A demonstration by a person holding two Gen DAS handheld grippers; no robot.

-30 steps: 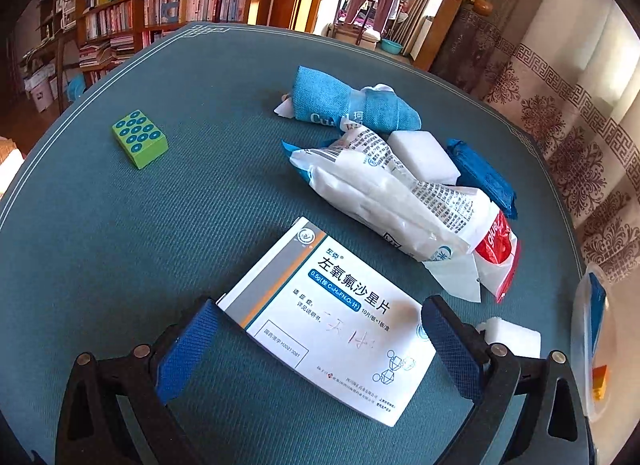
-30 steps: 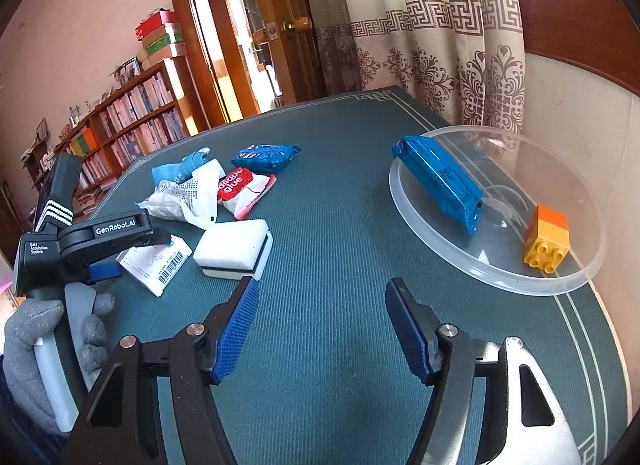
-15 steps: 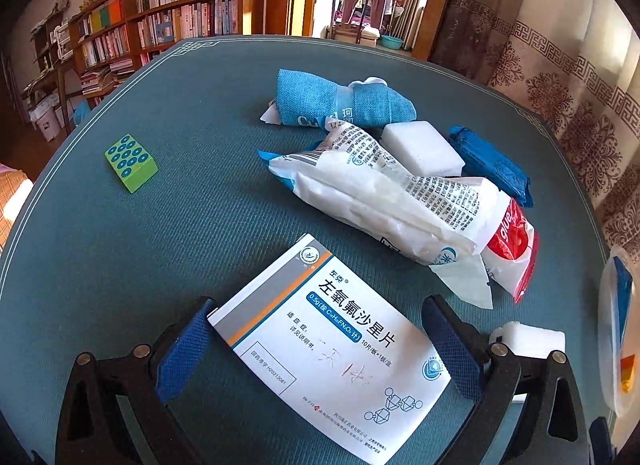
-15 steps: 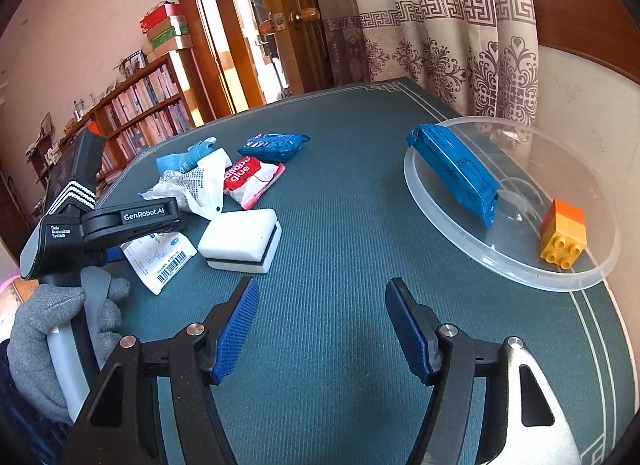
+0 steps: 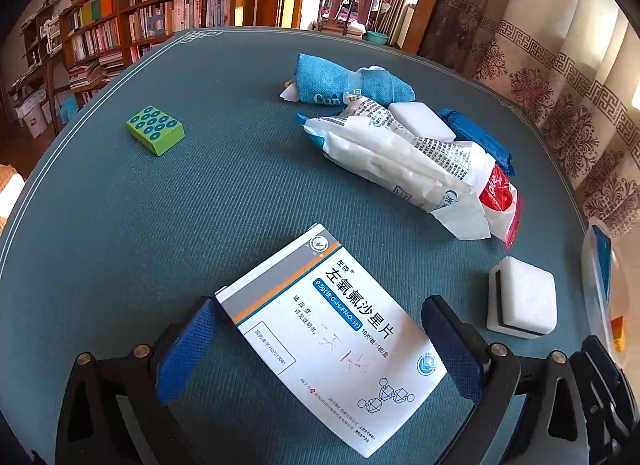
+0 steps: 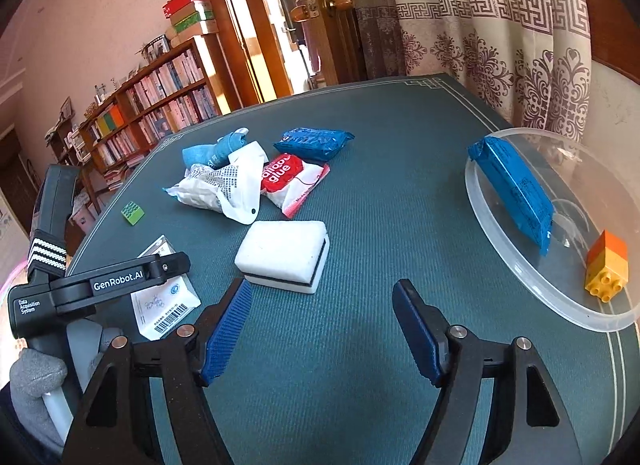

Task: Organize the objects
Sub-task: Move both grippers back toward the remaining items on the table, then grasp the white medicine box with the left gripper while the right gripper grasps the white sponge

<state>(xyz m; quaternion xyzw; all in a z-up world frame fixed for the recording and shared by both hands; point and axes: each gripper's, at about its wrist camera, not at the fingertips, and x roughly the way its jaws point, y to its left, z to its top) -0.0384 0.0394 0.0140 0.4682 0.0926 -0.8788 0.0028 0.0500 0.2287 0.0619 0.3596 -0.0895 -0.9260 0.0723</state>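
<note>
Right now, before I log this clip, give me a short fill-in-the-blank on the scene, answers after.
1. The clear plastic bowl holds a blue packet and an orange-and-yellow ____.
2. The medicine box lies between the jaws of the ____ gripper.
3. The white sponge lies just ahead of the ____ gripper.
4. The green block's top has ____ dots.

Answers: brick; left; right; blue

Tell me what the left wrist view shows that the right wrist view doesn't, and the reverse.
Left only: the medicine box's printed face between the open left gripper. Right only: the orange-yellow brick and blue pack clearly inside the clear tub, and the open, empty right gripper. Both: white sponge, green block, packet pile.
</note>
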